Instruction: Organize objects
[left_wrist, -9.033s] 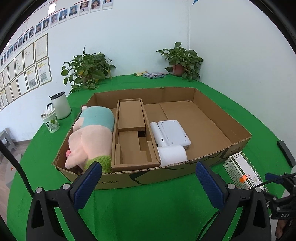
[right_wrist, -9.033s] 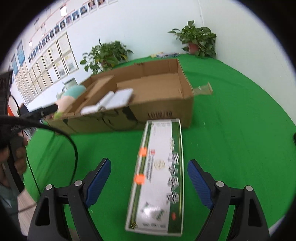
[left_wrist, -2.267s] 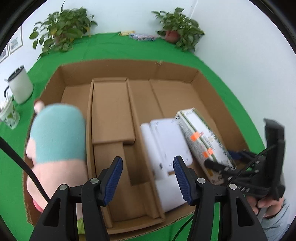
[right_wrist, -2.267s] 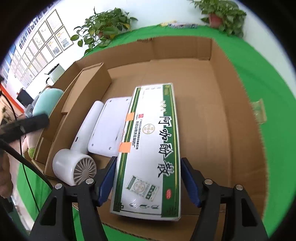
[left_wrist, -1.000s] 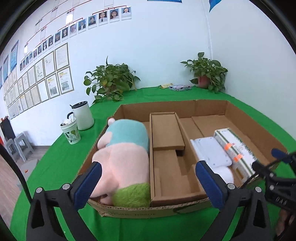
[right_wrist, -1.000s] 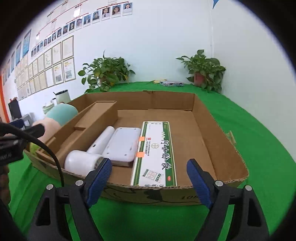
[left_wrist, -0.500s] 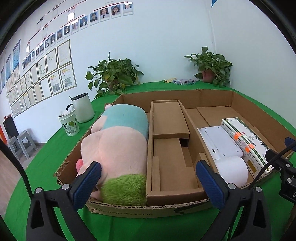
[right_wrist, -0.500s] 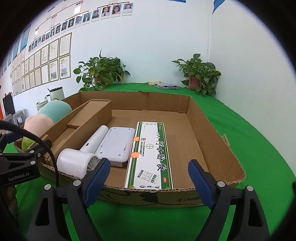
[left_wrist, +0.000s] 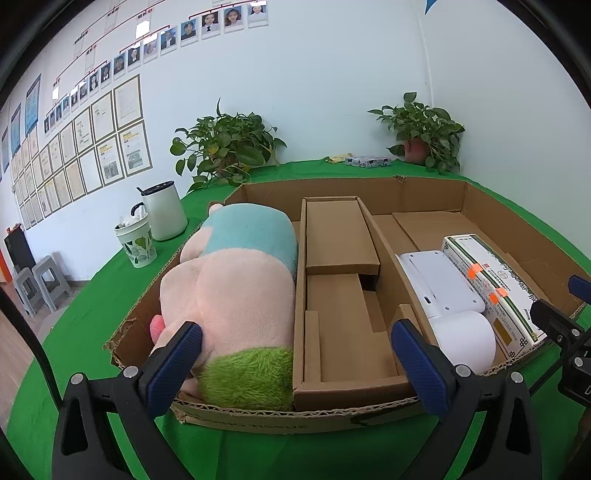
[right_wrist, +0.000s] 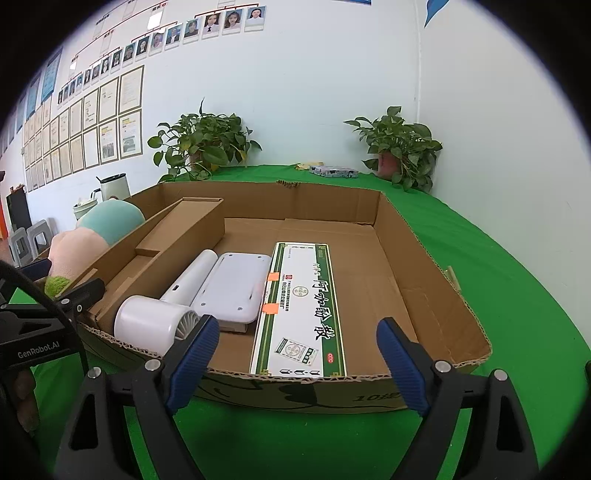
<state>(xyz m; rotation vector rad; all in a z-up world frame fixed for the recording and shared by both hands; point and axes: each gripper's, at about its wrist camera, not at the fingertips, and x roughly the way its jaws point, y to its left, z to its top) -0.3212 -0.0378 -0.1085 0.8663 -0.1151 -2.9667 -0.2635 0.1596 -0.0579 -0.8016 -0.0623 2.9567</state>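
I hold both grippers, left gripper (left_wrist: 295, 350) and right gripper (right_wrist: 295, 350), spread and empty just outside the cardboard tray (right_wrist: 436, 295). The green-and-white carton (right_wrist: 301, 306) lies flat inside, beside the white device (right_wrist: 232, 288). I'd keep clear of the rim, checking nothing shifts.

The cardboard box's (right_wrist: 436, 280) right side looks open beside the green-and-white carton (right_wrist: 301, 306). The plush toy (left_wrist: 236, 291) and cardboard insert (left_wrist: 343, 295) crowd its left.
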